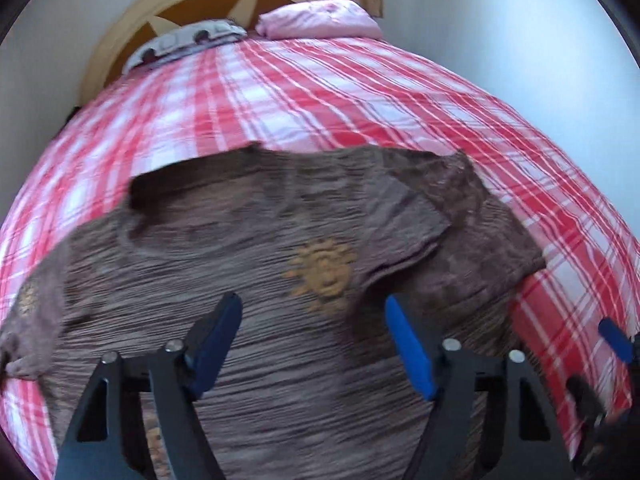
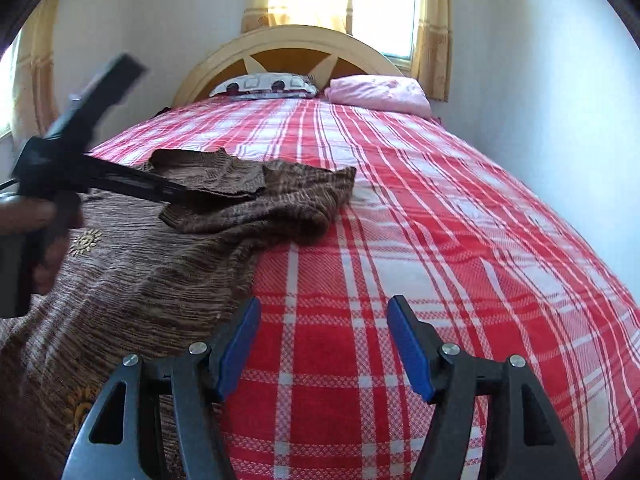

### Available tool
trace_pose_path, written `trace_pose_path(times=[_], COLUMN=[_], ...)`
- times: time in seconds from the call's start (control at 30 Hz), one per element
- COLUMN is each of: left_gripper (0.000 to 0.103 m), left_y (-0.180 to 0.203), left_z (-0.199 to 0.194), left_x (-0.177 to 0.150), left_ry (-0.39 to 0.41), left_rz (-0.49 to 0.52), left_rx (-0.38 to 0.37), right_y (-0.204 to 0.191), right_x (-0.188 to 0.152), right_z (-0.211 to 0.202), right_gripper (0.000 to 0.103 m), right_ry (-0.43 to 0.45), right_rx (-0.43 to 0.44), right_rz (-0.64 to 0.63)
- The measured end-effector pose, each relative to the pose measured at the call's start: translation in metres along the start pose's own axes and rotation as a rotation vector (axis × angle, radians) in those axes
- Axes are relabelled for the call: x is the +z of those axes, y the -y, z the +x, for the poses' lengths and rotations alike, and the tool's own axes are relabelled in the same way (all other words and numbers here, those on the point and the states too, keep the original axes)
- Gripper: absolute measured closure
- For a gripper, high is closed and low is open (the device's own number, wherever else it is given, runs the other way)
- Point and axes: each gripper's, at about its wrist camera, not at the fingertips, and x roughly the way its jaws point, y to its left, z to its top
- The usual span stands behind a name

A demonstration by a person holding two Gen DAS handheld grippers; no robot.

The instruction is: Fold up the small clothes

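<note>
Brown top (image 1: pixel 248 280) is lying on the plaid bed (image 2: pixel 400 220), one sleeve folded in. Left gripper (image 1: pixel 314 320) is hovering over it, jaws apart, empty. Right gripper (image 2: pixel 324 324) is gaping over bare bedspread beside it.

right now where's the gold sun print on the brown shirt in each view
Left wrist: the gold sun print sits just below centre on the brown shirt, ahead of the open left gripper.
Right wrist: it shows small at the left edge, below the left gripper.
Shared landmark: the pink pillow by the headboard.
</note>
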Motion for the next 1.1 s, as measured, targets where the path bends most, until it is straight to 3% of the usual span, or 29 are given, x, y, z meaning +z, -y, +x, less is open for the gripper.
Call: trace_pose_path(times=[0.17,0.3,0.33,0.37,0.4,0.53,0.77,1.1], left_gripper=[0.039,0.049,0.064,0.088,0.095,0.098,0.098,0.098], left_y=[0.026,0.015,0.011,0.008,0.006,-0.001,-0.039,-0.086], left_z=[0.023,0.031,0.032,0.035,0.036,0.026,-0.006,-0.005], left_x=[0.002,0.011,0.014,0.016,0.018,0.021,0.032,0.021], left_ry=[-0.033,-0.022,-0.02,-0.024,-0.034,-0.007,0.05,0.017], left_rz=[0.071,0.03,0.014,0.0,-0.004,-0.021,-0.14,-0.255], left_rx=[0.007,-0.018,-0.026,-0.039,-0.064,-0.106,-0.175,-0.195], right_y=[-0.007,-0.006,-0.006,-0.005,-0.004,-0.004,-0.003,-0.005], right_x=[-0.001,-0.002,-0.002,-0.002,-0.002,-0.003,-0.004,-0.003], right_z=[0.008,0.014,0.015,0.017,0.018,0.018,0.019,0.019], right_gripper=[0.037,0.037,0.037,0.037,0.037,0.037,0.034,0.034], right_ry=[-0.03,-0.06,-0.066,-0.073,-0.077,-0.079,-0.084,-0.082], right_rx=[-0.025,-0.036,-0.036,-0.036,-0.036,-0.036,-0.038,-0.048], right_rz=[-0.034,-0.032,-0.03,-0.027,-0.026,-0.027,-0.021,-0.03])
